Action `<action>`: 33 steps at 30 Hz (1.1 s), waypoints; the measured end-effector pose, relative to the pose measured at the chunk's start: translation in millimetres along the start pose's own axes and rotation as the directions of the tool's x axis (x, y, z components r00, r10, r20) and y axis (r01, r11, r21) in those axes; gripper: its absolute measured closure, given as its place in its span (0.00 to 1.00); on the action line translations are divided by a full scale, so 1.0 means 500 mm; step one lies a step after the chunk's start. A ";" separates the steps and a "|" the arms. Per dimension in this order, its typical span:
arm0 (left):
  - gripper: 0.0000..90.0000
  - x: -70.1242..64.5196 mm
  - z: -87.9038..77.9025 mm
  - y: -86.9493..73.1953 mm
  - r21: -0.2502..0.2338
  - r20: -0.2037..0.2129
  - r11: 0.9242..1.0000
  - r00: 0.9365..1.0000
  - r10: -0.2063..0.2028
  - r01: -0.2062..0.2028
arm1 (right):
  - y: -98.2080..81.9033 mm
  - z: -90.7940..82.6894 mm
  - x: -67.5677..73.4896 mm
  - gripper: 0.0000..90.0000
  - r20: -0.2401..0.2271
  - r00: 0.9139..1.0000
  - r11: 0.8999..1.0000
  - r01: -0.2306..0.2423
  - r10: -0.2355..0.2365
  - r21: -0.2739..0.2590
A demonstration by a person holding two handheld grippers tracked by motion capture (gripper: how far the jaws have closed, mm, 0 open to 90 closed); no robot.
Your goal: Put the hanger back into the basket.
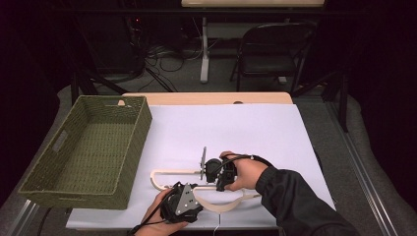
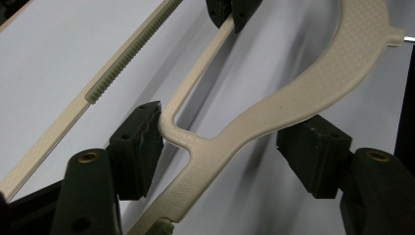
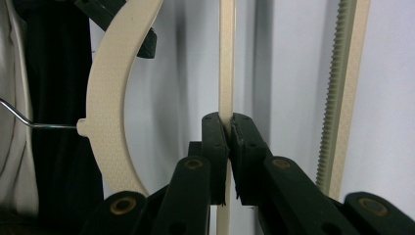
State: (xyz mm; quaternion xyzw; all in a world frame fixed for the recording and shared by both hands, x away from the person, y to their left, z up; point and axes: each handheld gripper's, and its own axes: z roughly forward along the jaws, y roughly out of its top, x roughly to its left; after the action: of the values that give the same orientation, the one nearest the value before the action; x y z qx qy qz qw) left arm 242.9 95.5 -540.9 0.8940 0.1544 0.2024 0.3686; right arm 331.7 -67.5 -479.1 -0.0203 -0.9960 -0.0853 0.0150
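A cream plastic clothes hanger lies flat on the white tabletop near the front edge. It has a toothed bar, a thin straight bar and a broad curved shoulder with a wire hook. My right gripper is shut on the thin bar, both pads pressed flat against it. My left gripper straddles the joint where the thin bar meets the shoulder. Its left pad sits at the corner of the joint, while the other pad stands just clear, so the jaws are open.
A green woven basket stands at the table's left, with nothing in it. Beyond the table's far wooden edge are a folding chair, a white post and floor cables. The person's dark sleeve crosses the front right corner.
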 end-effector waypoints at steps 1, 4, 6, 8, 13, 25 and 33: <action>0.40 -0.001 0.000 0.000 0.001 -0.002 1.000 1.000 0.004 -0.004 | 0.000 0.000 0.000 0.95 -0.003 1.000 1.000 -0.001 0.001 0.003; 0.46 0.001 -0.001 -0.002 0.011 0.001 1.000 1.000 0.007 -0.007 | 0.001 0.003 0.000 0.95 -0.005 1.000 1.000 0.004 -0.004 0.010; 0.47 0.002 -0.002 -0.003 0.011 -0.002 1.000 1.000 0.006 -0.006 | 0.002 0.004 0.001 0.95 -0.005 1.000 1.000 0.002 -0.002 0.012; 0.47 0.003 -0.004 -0.003 0.002 -0.009 1.000 1.000 0.013 -0.013 | 0.002 0.004 0.001 0.95 -0.004 1.000 1.000 0.000 0.000 0.009; 0.49 0.005 -0.006 -0.002 0.000 0.003 1.000 1.000 0.020 -0.020 | 0.002 0.004 0.000 0.95 -0.010 1.000 1.000 -0.001 0.001 0.011; 0.51 0.008 -0.012 -0.003 0.004 -0.027 1.000 1.000 0.015 -0.015 | 0.003 0.004 -0.001 0.95 -0.021 1.000 1.000 -0.006 0.006 0.011; 0.54 -0.001 -0.014 -0.002 -0.003 -0.037 0.997 0.996 0.083 -0.083 | 0.004 0.008 -0.002 0.95 -0.027 1.000 1.000 -0.005 0.006 0.024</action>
State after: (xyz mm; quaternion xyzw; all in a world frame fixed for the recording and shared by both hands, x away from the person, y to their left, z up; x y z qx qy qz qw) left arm 239.0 99.9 -537.2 0.8950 0.1235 0.2344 0.3588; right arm 332.5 -65.0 -482.8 -0.0217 -0.9966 -0.0735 0.0288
